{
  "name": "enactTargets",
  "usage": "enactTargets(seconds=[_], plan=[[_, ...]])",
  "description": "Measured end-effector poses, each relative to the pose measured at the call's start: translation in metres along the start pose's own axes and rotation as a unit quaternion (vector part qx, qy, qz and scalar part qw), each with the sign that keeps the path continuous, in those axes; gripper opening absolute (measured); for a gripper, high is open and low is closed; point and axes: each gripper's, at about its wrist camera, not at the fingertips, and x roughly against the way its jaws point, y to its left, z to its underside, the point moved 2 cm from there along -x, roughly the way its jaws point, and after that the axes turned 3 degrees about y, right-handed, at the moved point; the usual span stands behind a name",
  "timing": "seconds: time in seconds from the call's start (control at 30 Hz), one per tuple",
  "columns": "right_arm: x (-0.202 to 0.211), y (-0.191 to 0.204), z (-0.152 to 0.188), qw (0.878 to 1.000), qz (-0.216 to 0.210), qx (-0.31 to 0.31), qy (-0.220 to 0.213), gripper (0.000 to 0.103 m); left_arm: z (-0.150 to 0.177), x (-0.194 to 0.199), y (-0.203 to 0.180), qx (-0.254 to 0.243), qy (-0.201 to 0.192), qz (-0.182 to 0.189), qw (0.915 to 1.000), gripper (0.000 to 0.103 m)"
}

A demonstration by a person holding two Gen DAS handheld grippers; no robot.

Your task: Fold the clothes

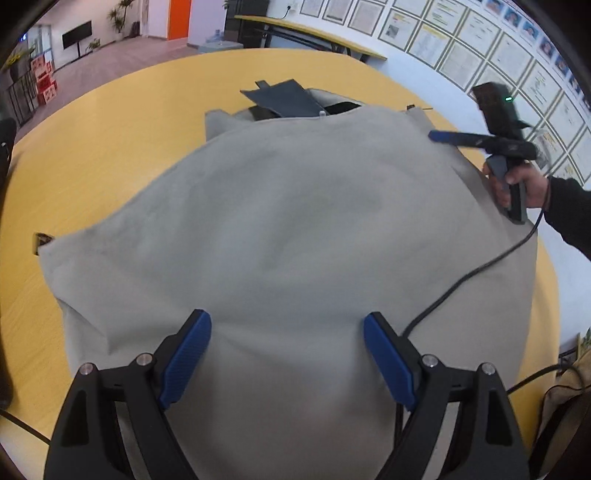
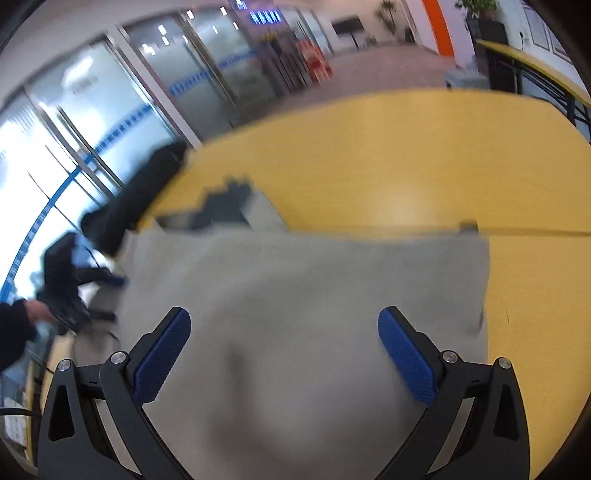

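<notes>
Garment count: one grey garment (image 1: 295, 221), spread flat across a yellow round table (image 1: 110, 147) and covering most of its near half. Beyond the garment's far edge lies one dark folded item (image 1: 284, 99), partly overlapping the grey cloth; what it is cannot be determined.

Gripper count: two, each hand-held. The left gripper (image 1: 287, 325) hangs over the near part of the garment, pointing steeply down, jaws wide apart with bare cloth between the two blue pads (image 1: 188, 354); the pads do not press on anything. The right gripper (image 2: 284, 321) likewise stands with jaws spread wide above the garment (image 2: 295, 295), nothing between its blue pads (image 2: 162, 354); this view is motion-blurred. In the left wrist view the same right gripper (image 1: 439, 136) appears at the garment's far right corner, held by a hand (image 1: 524, 184) in a dark sleeve, one blue fingertip over the cloth edge; whether it touches the cloth cannot be told.

Cables: one black cable (image 1: 480, 269) trails from the right gripper's handle across the garment toward the near edge.

Containers: none with confirmed contents. One tan bag (image 1: 569, 406) sits off the table's right edge; its contents are not visible.

Surroundings: one second yellow table (image 1: 314, 33) stands against the wall, under rows of framed notices (image 1: 461, 40). In the right wrist view, the table (image 2: 406, 166) is bare beyond the garment, with glass doors (image 2: 129, 92) behind
</notes>
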Motion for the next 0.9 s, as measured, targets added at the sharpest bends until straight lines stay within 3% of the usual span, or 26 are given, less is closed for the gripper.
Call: enactTargets(seconds=[0.07, 0.17, 0.27, 0.4, 0.47, 0.53, 0.6, 0.63, 0.67, 0.9], plan=[[-0.016, -0.025, -0.002, 0.999, 0.042, -0.016, 0.004, 0.098, 0.0, 0.0, 0.005, -0.004, -0.007, -0.014, 0.9999, 0.088], [-0.011, -0.055, -0.017, 0.994, 0.08, -0.063, -0.042, 0.098, 0.002, -0.001, 0.007, -0.011, -0.007, -0.051, 0.9986, 0.089], [0.012, -0.051, -0.031, 0.986, 0.132, -0.064, -0.075, 0.098, 0.011, -0.001, 0.001, -0.022, -0.017, -0.074, 0.9969, 0.095], [0.058, -0.004, 0.004, 0.99, 0.06, -0.044, -0.122, 0.102, 0.031, 0.001, -0.011, -0.032, -0.044, -0.09, 0.9944, 0.099], [0.064, 0.027, 0.042, 0.995, 0.024, -0.026, -0.096, 0.102, 0.04, 0.005, -0.014, -0.032, -0.053, -0.091, 0.9939, 0.1], [0.048, 0.05, 0.076, 0.997, 0.047, 0.021, -0.055, 0.102, 0.047, 0.007, -0.018, -0.034, -0.057, -0.093, 0.9935, 0.1], [0.021, 0.05, 0.108, 0.993, 0.115, 0.034, 0.012, 0.103, 0.053, 0.008, -0.023, -0.037, -0.057, -0.095, 0.9932, 0.1], [0.023, 0.054, 0.115, 0.989, 0.137, 0.053, -0.004, 0.103, 0.056, 0.009, -0.027, -0.04, -0.056, -0.095, 0.9931, 0.1], [0.022, 0.055, 0.12, 0.987, 0.152, 0.055, 0.007, 0.103, 0.063, 0.01, -0.032, -0.041, -0.056, -0.095, 0.993, 0.1], [0.043, 0.065, 0.16, 0.982, 0.176, 0.045, 0.052, 0.103, 0.122, 0.026, -0.084, -0.044, -0.058, -0.094, 0.9928, 0.1]])
